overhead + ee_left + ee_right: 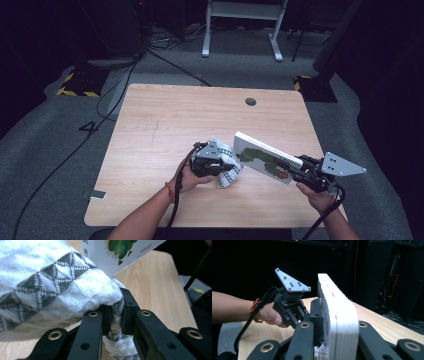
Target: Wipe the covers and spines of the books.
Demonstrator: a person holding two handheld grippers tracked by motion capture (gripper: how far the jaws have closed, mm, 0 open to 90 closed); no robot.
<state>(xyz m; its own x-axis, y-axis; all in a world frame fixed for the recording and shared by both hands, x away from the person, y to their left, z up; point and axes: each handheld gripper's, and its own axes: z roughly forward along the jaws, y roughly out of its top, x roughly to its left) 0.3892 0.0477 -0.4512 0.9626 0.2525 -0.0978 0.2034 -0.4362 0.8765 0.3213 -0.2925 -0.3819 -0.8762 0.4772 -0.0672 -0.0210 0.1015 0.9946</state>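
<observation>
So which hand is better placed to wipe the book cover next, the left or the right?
Probably the left. The left gripper is shut on the cloth, which already sits against the book's lower edge. The right gripper is shut on the book, holding it tilted up, so it should just steady it.

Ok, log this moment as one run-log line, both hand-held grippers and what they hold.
left hand-held gripper: shut on cloth | right hand-held gripper: shut on book, raised above table | cloth against book cover

Patterned cloth [57, 287] between jaws, under book [117, 255]
</observation>
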